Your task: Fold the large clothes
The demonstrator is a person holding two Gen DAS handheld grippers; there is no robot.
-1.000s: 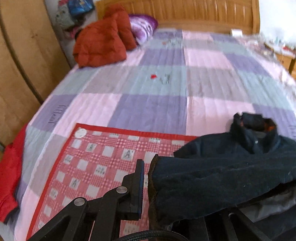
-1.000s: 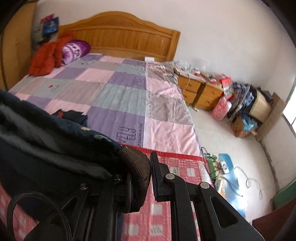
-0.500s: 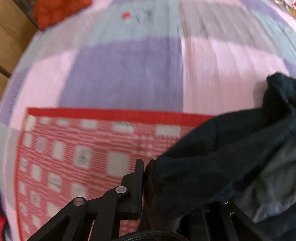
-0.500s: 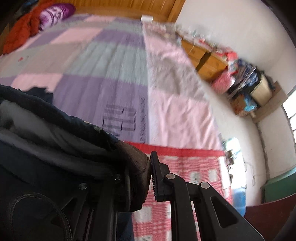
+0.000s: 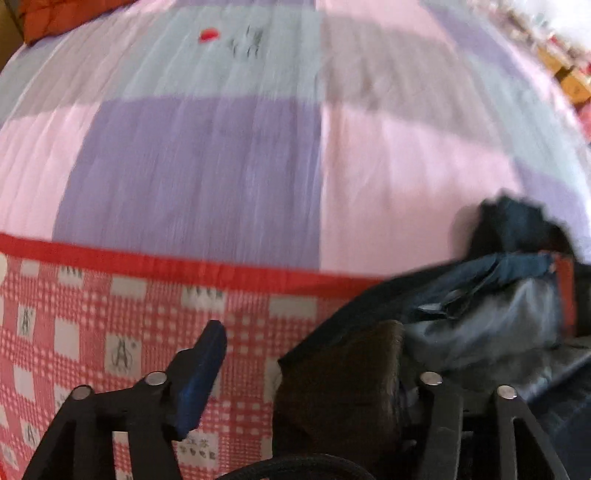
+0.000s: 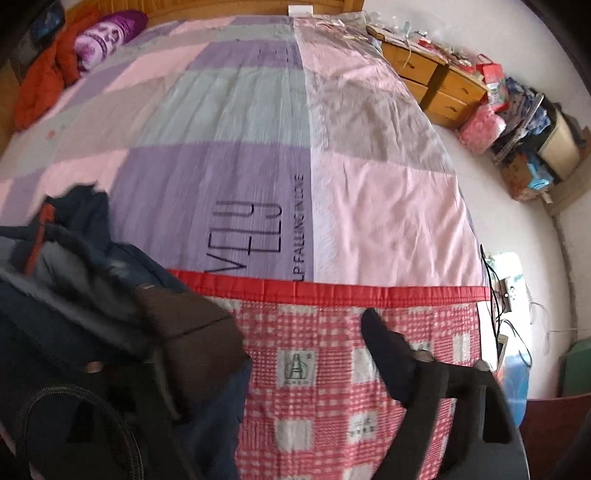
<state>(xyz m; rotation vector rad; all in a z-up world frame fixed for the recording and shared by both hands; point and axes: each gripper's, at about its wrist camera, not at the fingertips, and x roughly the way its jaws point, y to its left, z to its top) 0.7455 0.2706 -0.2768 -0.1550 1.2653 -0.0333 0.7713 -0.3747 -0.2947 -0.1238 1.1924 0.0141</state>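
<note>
A dark navy jacket (image 5: 480, 332) with grey lining and brown cuffs lies on a red checked blanket (image 5: 92, 332) on the bed. My left gripper (image 5: 306, 339) points steeply down with its jaws opening. One brown cuff (image 5: 340, 376) rests against its right finger, and the blue left pad (image 5: 203, 373) stands clear of it. In the right wrist view the jacket (image 6: 74, 295) fills the left side. My right gripper (image 6: 295, 332) is opening too. The other brown cuff (image 6: 188, 325) covers its left finger, far from the right finger (image 6: 380, 343).
Beyond the blanket (image 6: 332, 369) spreads a pink, purple and grey patchwork quilt (image 5: 192, 166). A red jacket (image 6: 40, 85) and a purple pillow (image 6: 107, 33) lie at the bed's head. Wooden drawers (image 6: 436, 81), bags and boxes (image 6: 517, 122) stand right of the bed.
Both grippers sank toward the bed and tipped downward. Each had been shut on a brown cuff; the jaws have now parted and the cuffs sit loose between them.
</note>
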